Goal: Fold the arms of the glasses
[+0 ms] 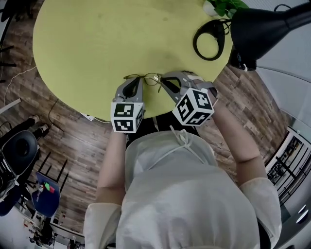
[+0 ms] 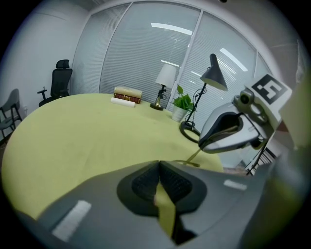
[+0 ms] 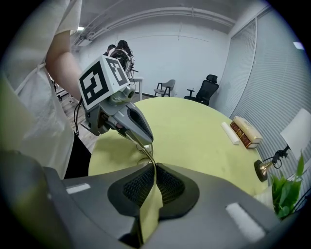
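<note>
Thin wire-rimmed glasses (image 1: 146,78) lie at the near edge of the round yellow-green table (image 1: 97,44). My left gripper (image 1: 139,80) is at their left end with its jaws closed. In the right gripper view a thin temple arm (image 3: 141,146) runs from the left gripper's tips (image 3: 127,132) straight into my right gripper (image 3: 151,165), whose pads are closed on it. In the left gripper view the same arm (image 2: 193,156) hangs from the right gripper (image 2: 201,148) down to beside the left gripper's own tips (image 2: 158,164). The lenses are mostly hidden behind the jaws.
A black desk lamp (image 1: 262,24) with a ring base (image 1: 209,41) and a potted plant (image 1: 223,6) stand at the table's far right. Books (image 2: 127,95) and a small shaded lamp (image 2: 165,80) sit at the far edge. An office chair (image 3: 206,90) stands beyond the table.
</note>
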Demonstrator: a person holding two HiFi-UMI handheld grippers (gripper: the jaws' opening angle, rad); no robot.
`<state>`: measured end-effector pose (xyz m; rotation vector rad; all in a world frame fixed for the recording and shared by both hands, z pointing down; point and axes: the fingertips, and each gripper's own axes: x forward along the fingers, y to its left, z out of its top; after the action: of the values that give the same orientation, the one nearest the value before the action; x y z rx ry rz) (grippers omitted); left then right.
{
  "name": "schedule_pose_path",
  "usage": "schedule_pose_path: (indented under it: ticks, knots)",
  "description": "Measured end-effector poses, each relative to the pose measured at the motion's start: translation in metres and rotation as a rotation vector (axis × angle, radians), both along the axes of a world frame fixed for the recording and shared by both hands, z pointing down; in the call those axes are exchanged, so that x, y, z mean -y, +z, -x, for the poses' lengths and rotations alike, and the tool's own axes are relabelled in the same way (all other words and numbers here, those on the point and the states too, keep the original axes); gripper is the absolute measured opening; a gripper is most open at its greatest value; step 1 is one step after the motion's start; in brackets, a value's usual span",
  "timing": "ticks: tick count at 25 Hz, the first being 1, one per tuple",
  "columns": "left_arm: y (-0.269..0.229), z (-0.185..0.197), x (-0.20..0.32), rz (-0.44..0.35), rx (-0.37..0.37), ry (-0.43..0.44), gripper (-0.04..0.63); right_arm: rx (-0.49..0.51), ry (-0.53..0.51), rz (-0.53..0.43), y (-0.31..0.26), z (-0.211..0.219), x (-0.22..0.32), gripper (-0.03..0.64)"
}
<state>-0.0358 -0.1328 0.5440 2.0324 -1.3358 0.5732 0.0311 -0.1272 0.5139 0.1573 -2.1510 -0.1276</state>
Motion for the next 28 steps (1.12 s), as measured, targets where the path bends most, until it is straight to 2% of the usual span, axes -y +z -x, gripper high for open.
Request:
schedule_pose_path:
  ticks: [5,16,20,24,28]
  knots:
    - [0.017,0.001,-0.003,0.042,0.021,0.001,0.007,0.003,0.007,0.007,0.002,0.0,0.003,0.015]
    - [0.037,0.005,0.003,0.133,0.018,-0.018,0.008,0.005,-0.016,0.031,0.005,0.003,0.008,0.015]
    - [0.031,-0.003,0.005,0.131,0.013,-0.014,0.007,0.008,-0.024,0.028,0.004,-0.003,0.01,0.015]
    - [0.022,0.002,-0.013,0.127,0.011,-0.004,0.008,0.001,-0.031,0.027,0.004,-0.002,0.007,0.015]
    - [0.027,0.012,-0.035,0.17,0.004,-0.042,0.008,-0.013,-0.066,0.037,0.002,-0.002,0.005,0.015]
